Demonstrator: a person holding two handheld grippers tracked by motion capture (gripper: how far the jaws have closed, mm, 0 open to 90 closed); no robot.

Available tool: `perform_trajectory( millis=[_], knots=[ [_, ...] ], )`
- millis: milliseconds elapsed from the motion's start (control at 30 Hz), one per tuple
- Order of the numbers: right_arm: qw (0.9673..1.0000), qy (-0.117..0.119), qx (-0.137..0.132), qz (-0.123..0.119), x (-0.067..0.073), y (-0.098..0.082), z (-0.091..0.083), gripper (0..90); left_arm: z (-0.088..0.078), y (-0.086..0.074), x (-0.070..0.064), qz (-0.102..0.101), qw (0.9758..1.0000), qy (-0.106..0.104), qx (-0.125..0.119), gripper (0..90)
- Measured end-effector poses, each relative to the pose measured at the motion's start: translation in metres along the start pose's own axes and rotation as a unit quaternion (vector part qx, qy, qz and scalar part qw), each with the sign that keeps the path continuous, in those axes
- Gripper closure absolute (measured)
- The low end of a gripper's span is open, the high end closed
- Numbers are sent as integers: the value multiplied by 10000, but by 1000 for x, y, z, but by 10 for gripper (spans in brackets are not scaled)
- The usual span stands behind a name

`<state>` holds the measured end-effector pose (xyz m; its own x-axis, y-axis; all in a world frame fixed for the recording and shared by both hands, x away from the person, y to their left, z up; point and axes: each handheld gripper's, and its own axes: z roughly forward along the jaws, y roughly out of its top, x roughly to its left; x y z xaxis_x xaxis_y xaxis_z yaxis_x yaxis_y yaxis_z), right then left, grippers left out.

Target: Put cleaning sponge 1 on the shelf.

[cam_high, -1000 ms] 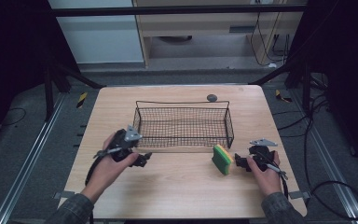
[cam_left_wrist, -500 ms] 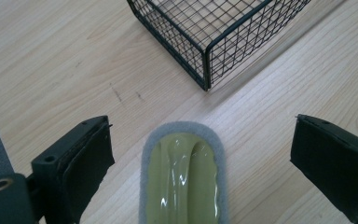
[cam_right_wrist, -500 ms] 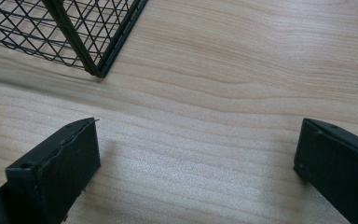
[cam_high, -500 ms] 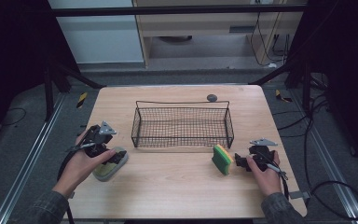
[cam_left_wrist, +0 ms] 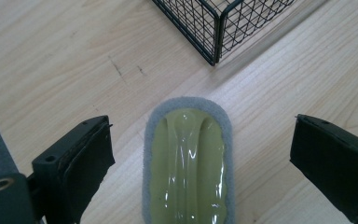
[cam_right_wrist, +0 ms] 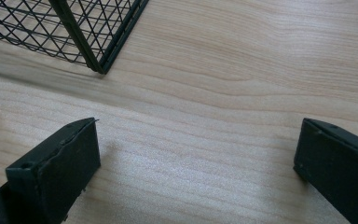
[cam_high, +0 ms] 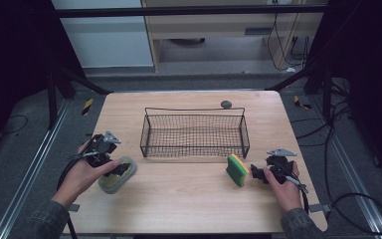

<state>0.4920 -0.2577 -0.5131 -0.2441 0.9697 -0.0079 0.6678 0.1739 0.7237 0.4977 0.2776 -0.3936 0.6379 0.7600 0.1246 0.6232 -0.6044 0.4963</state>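
Flanking wire basket (cam_high: 194, 130): scrubber (cam_high: 118, 174), sponge (cam_high: 237, 170)

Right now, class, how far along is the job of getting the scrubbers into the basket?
Done: nothing; the basket holds nothing. In hand: the left gripper, jaws open, straddles the grey-edged scrubber. Left: the green-yellow sponge lies beside the open right gripper.

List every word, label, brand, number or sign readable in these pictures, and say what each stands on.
None: no readable text anywhere.
The grey-edged scrub pad between the left gripper jaws is unmarked.
The yellow-green sponge, the wire basket and the table bear no lettering.
The yellow-black striped tape on the floor is a hazard marking without words.
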Motion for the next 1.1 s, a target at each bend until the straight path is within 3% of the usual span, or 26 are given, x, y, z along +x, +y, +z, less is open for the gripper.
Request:
perform_trajectory(
  millis=[367,633,833,1100],
  knots=[
    [10000,15,3,50,1,0,0,4,-3,-5,5,27,9995,-78,304,51],
    [10000,26,-7,15,0,0,0,4,0,-5,5,85,9994,-60,345,68],
    [10000,25,-5,15,0,0,0,4,4,-1,8,60,9995,-62,304,176],
    [10000,22,-3,16,0,0,0,4,15,-3,9,196,9965,-130,800,319]
  ],
)
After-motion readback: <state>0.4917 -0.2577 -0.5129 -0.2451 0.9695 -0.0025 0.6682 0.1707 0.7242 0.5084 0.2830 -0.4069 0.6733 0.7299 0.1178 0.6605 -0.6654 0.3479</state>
